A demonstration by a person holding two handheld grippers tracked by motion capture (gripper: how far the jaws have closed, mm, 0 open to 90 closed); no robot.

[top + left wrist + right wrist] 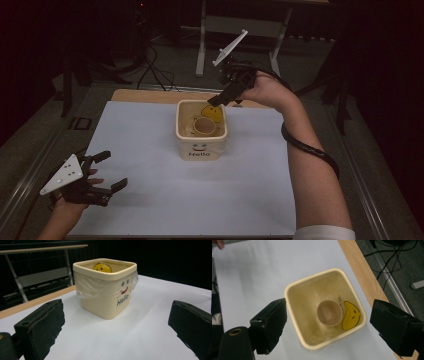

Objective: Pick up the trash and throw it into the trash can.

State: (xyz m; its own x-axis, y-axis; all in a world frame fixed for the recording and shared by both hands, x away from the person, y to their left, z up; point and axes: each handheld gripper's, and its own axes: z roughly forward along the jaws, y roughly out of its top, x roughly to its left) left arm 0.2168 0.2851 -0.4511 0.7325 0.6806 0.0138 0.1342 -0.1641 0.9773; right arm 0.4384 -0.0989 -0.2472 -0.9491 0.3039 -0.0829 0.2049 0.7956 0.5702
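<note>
A cream square bin [201, 146] with a smiling face and "Hello" on its front stands mid-table, lined with clear plastic. Inside it stands a tan paper cup [203, 125], mouth up, beside a yellow smiley sticker [212, 113] on the inner wall. My right gripper [216, 100] hovers over the bin's far rim, pointing down, jaws open and empty; in its own view the cup [329, 313] and bin [294, 288] lie between the jaws. My left gripper [114, 170] rests open at the table's near left, facing the bin [106, 297].
A white sheet [150, 180] covers the table, with a wooden edge [145, 95] along the far side. Cables [150, 65] and a white table frame [202, 35] stand on the dark floor beyond. A black cable [310, 150] trails along the right forearm.
</note>
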